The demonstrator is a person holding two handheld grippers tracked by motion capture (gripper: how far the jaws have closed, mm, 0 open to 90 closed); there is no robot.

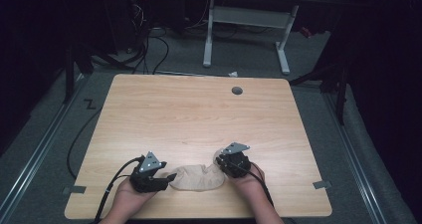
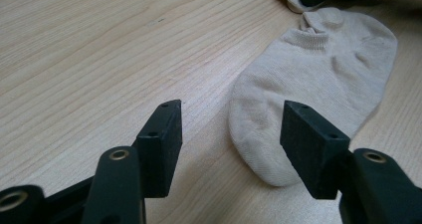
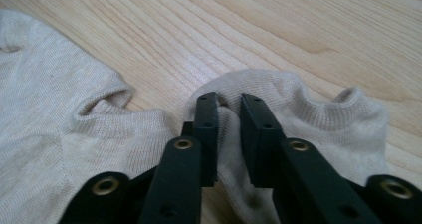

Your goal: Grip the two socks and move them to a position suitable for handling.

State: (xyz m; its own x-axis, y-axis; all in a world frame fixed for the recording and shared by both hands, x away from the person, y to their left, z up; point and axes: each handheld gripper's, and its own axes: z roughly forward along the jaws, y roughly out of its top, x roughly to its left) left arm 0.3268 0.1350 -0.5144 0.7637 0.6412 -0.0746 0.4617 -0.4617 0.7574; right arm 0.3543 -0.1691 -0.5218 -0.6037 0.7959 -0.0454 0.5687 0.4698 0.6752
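The socks (image 1: 199, 177) lay at the table's (image 1: 199, 114) near edge; right gripper (image 3: 230, 109) pinched one cuff, left gripper (image 2: 230, 129) open, needing a deeper bite.

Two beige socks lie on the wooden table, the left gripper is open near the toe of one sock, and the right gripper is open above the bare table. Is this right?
Not quite. The right gripper is not open above bare table: the right gripper view shows its jaws nearly closed, pinching the second sock. The rest holds: the left gripper is open near the first sock.

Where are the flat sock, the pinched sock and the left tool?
flat sock (image 2: 318, 79), left gripper view, mid-foot fabric.
pinched sock (image 3: 308, 109), right gripper view, cuff edge.
left tool (image 2: 231, 137), left gripper view, midway between its open jaws.
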